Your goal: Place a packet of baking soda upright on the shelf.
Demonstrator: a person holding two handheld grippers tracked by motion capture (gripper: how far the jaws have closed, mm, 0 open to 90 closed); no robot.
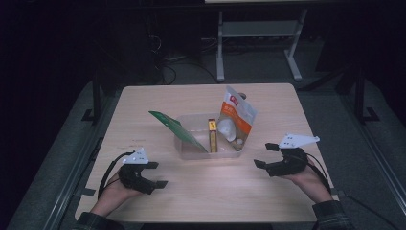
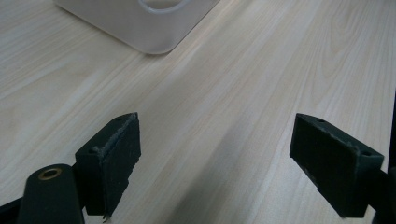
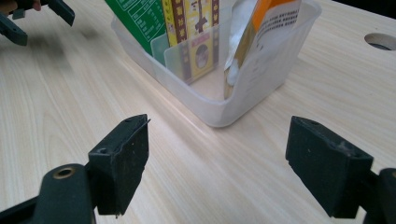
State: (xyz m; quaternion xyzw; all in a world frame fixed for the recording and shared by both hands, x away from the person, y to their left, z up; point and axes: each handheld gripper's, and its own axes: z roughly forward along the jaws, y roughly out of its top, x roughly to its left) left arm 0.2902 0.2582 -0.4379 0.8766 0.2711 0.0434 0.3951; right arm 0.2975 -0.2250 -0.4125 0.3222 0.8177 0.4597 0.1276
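Claws on both sides stood wide with nothing between their black jaws, low over the pale wood-grain surface [image 1: 268,196]. At the near edge, the left claw [image 1: 156,174] sat in the person's left hand [image 1: 112,191], its grey three-cornered plate on top and a black cable trailing back toward the plaid sleeve. Across from it, the right claw [image 1: 265,154] was held in the right hand [image 1: 310,181], its jaws turned toward the middle of the surface and close to the near right corner of the bin. Bare wood lay between each pair of jaws in the left gripper view [image 2: 215,154] and the right gripper view [image 3: 217,163].

Beyond both claws, at the centre of the surface, stood a translucent white plastic bin [image 1: 201,152], rectangular with rounded corners. A flat green packet [image 1: 174,130] leaned out over its left rim. A narrow yellow-and-red box [image 1: 212,135] stood upright in the middle. At the right end, a white and orange pouch [image 1: 238,120] rose well above the rim, tilted rightward.

Farther back, past the far edge, a grey metal frame [image 1: 258,29] stood on the dark floor.
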